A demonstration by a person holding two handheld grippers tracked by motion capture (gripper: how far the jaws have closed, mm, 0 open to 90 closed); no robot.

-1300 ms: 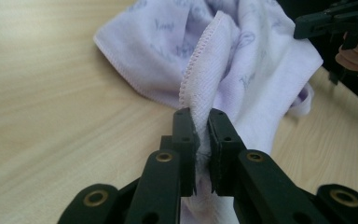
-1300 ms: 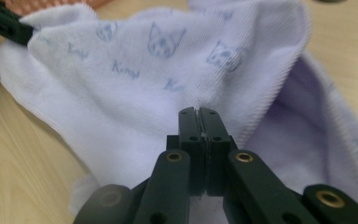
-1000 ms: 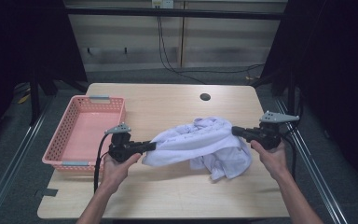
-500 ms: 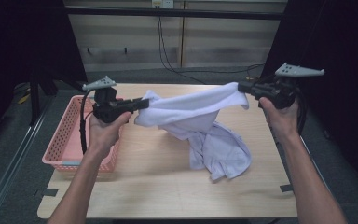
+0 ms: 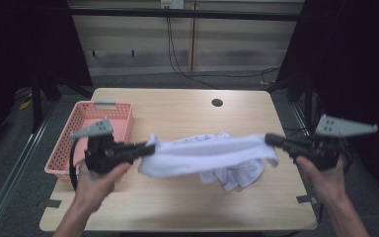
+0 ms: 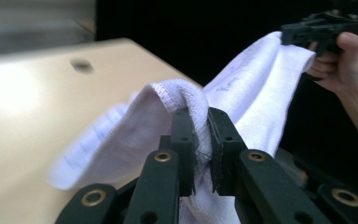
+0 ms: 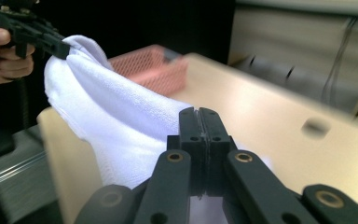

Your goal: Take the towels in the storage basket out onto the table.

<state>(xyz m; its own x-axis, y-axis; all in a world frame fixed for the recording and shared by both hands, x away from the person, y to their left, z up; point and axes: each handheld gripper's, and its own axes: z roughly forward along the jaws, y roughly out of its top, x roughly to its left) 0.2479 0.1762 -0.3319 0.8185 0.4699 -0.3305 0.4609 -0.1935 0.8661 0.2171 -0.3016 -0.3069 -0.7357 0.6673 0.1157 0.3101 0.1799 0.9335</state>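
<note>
One white towel [image 5: 212,155] of soft terry with a stitched hem, stretched above the wooden table [image 5: 187,113], left gripper [image 5: 150,147] and right gripper [image 5: 271,139] each clamped on an end, the middle sagging in folds.

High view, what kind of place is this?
Probably a lab or recording workspace: a light wooden table ringed by black curtains, with loose black cables on the floor and a pink plastic basket.
</note>
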